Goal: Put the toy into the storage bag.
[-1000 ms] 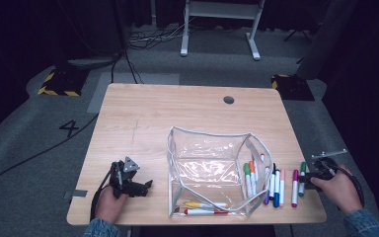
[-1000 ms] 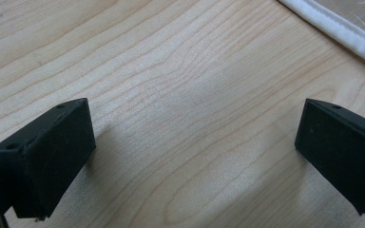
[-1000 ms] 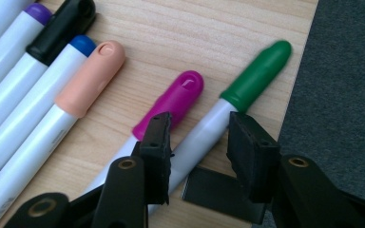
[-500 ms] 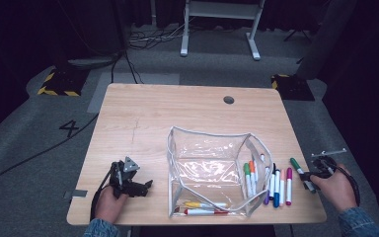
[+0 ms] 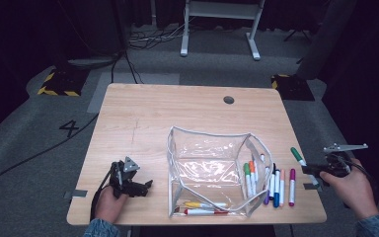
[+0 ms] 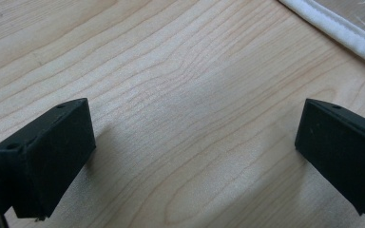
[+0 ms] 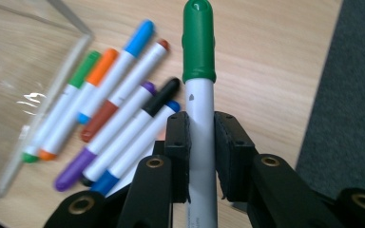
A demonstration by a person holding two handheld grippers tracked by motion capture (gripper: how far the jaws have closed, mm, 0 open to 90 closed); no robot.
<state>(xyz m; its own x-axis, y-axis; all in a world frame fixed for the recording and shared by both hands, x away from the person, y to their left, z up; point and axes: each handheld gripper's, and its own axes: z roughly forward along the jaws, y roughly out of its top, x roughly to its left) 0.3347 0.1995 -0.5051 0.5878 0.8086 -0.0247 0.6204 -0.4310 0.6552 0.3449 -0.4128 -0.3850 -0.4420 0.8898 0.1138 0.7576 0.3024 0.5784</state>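
Right gripper (image 7: pixel 201 142) fingers clamped on white green-capped marker (image 7: pixel 199 90), held off the wooden table's (image 5: pixel 177 113) right edge beside clear plastic pouch (image 5: pixel 207 168); left gripper (image 6: pixel 190 152) fingers wide open, empty, on table

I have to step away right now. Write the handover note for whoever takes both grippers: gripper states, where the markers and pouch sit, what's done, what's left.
Right gripper: shut on the green-capped marker, lifted off the table's right edge.
Left gripper: open, nothing between its jaws, resting on the table left of the clear pouch.
Pouch: open mid-table, with a yellow marker and a red marker already lying inside by its near wall.
Loose markers: a row on the table right of the pouch.
Left, likely: put the green one in the pouch, then the rest of the row; the left gripper could steady the pouch.
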